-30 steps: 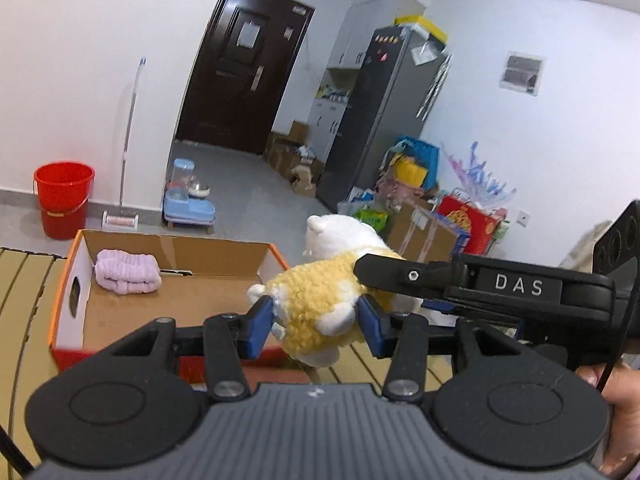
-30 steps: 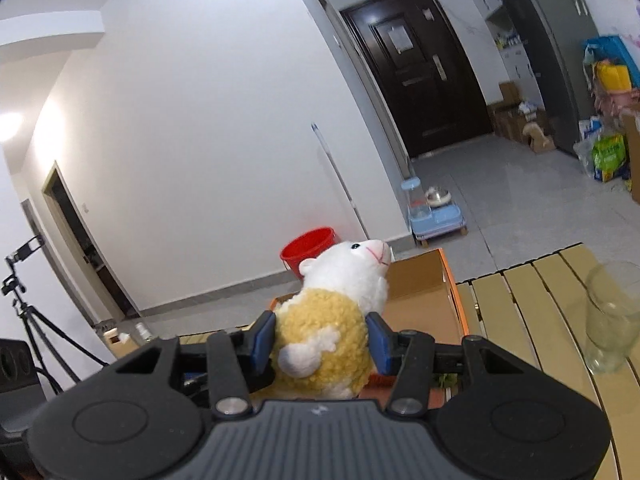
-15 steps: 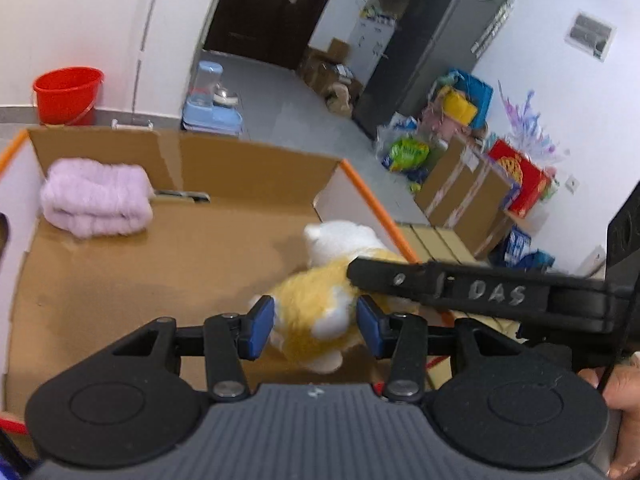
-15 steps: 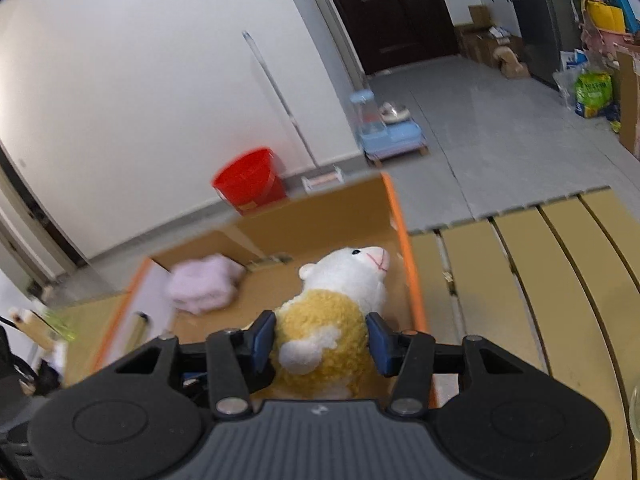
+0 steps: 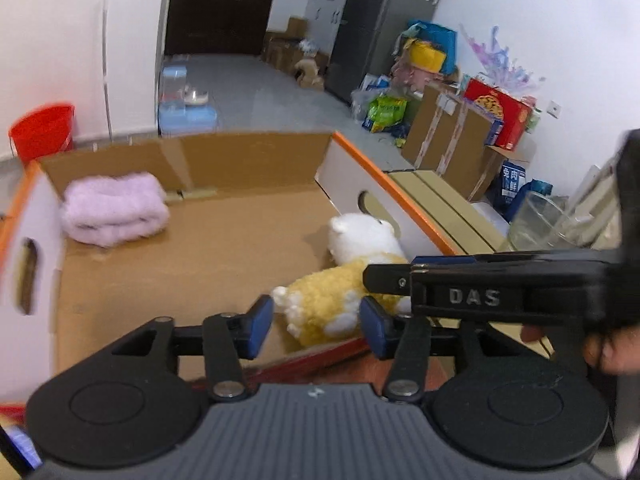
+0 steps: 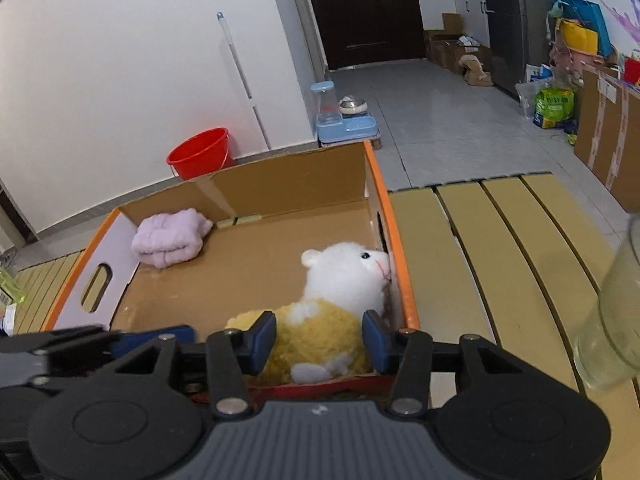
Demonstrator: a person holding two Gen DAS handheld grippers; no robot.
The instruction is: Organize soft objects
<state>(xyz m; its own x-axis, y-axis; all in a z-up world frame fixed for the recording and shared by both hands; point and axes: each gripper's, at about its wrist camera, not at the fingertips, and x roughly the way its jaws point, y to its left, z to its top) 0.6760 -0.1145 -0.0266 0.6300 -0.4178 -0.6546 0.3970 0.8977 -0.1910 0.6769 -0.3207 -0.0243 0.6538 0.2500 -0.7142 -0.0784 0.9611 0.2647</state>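
Observation:
A plush sheep (image 6: 344, 276) with a white head and a yellow body lies in the near right corner of the open cardboard box (image 6: 288, 184), its nose against the right wall. My right gripper (image 6: 320, 340) is shut on its yellow body. My left gripper (image 5: 316, 330) straddles the same plush sheep (image 5: 332, 304) from the other side. Its jaws are opening, and a gap shows at the left pad. A folded lilac towel (image 5: 114, 214) lies in the far left corner of the cardboard box (image 5: 240, 160); the lilac towel (image 6: 168, 242) also shows in the right wrist view.
The box stands on a yellow slatted table (image 6: 500, 260). A clear glass (image 6: 612, 320) stands to the right of the box, close to my right gripper. A person's hand (image 5: 608, 344) holds that gripper. A red bucket (image 6: 200, 154) and a mop stand on the floor beyond.
Both grippers came down and carried the plush sheep from above the box rim onto the box floor. The left jaws have widened off its body.

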